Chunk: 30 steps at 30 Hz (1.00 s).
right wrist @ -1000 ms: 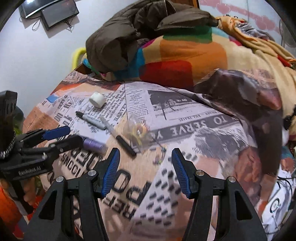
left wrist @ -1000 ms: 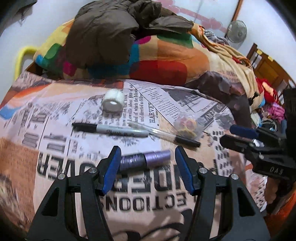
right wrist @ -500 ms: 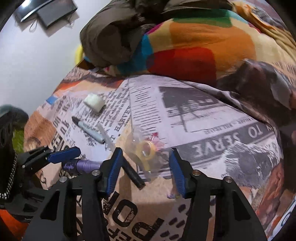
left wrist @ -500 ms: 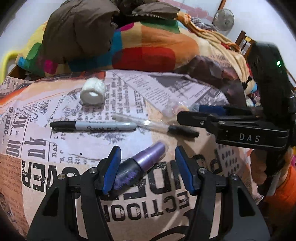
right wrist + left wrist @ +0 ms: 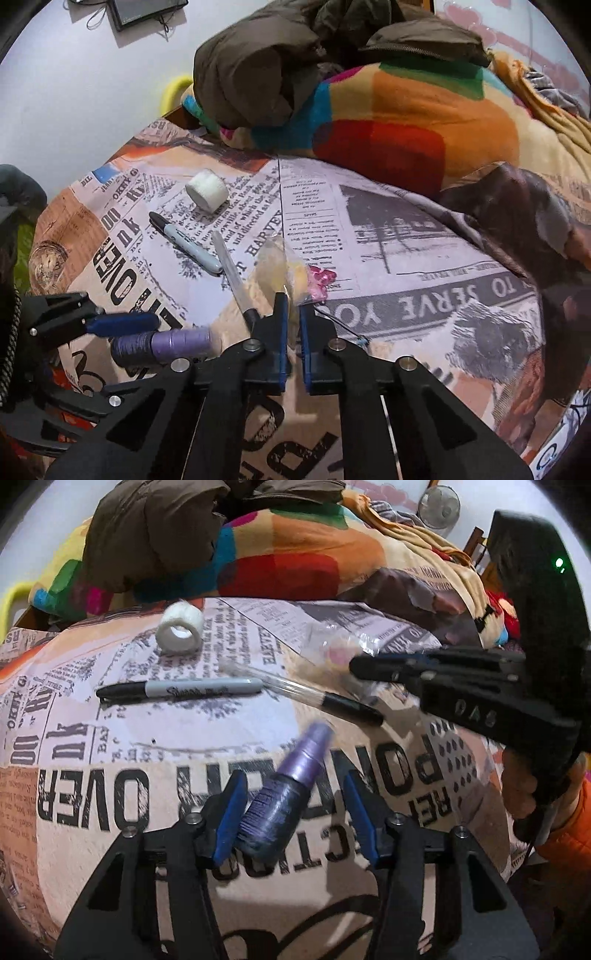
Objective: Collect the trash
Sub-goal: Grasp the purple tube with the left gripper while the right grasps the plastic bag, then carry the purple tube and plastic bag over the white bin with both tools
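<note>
A bed covered with a newspaper-print sheet (image 5: 110,760) carries the clutter. The left gripper (image 5: 293,812) points down at a purple bottle (image 5: 288,794) lying near the sheet's near edge; its jaws are closing, the bottle sits between them, the left pad right against it, the right pad still clear. The right gripper (image 5: 291,332) has its jaws pinched together on a clear plastic bag (image 5: 284,269), which holds something yellow and lies near the middle of the sheet, with a small pink scrap (image 5: 321,280) just beside it. A clear pen with a black cap (image 5: 314,698) lies between the bag and the bottle, touching the bag's edge in the right wrist view. A grey marker (image 5: 181,690) lies farther toward the far left side, and a white roll of tape (image 5: 180,628) rests beyond it, close to the far edge. At that far edge a colourful blanket (image 5: 406,122) is heaped up, with a brown jacket (image 5: 266,70) on top.
</note>
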Available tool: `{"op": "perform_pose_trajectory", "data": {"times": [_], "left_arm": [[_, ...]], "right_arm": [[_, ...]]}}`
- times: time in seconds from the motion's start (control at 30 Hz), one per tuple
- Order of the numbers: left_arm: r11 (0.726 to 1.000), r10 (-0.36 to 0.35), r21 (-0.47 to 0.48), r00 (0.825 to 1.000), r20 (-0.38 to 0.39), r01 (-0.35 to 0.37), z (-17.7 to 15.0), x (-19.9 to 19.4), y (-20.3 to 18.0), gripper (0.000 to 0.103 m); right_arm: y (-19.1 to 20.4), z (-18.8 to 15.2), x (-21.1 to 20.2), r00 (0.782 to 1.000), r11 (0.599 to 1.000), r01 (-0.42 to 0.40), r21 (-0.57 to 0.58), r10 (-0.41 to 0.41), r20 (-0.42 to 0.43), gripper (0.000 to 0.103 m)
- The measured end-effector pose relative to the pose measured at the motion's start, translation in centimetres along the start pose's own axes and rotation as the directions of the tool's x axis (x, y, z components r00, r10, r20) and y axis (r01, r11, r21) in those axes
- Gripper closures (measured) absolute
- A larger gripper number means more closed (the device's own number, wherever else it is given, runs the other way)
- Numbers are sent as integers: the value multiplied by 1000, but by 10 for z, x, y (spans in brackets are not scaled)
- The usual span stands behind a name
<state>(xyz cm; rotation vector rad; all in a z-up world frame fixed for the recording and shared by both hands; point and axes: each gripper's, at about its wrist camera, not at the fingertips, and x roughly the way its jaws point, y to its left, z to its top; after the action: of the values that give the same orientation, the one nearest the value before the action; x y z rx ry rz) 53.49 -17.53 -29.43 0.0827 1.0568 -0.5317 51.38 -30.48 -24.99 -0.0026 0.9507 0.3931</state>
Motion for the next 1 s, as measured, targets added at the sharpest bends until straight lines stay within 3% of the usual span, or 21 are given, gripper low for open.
{"op": "perform_pose_trajectory", "data": {"times": [0.27,0.5,0.6,0.73,1.0], "left_arm": [[998,63,-7,998,7,-63,-9,-2,-11,63],[977,211,-54,975,67,-208,-13,3,-21,78],[978,190,-94,980,56,-185,-18,-4,-19,78],[975,160,-174,980,114,-139,-24,-37,-16,78],[964,197,-217,961,195,-154,-29,-110,-10,78]], "right_arm": [[-9,-17,-32,999,999,8,34,-10,39,99],[-6,-24,-37,1000,998,-10,70,8,29,99],[1,-26,-47,999,998,-18,68,15,42,99],[10,-25,-58,998,998,-18,66,15,53,99],[49,-15,-101,993,999,-37,28,34,110,99]]}}
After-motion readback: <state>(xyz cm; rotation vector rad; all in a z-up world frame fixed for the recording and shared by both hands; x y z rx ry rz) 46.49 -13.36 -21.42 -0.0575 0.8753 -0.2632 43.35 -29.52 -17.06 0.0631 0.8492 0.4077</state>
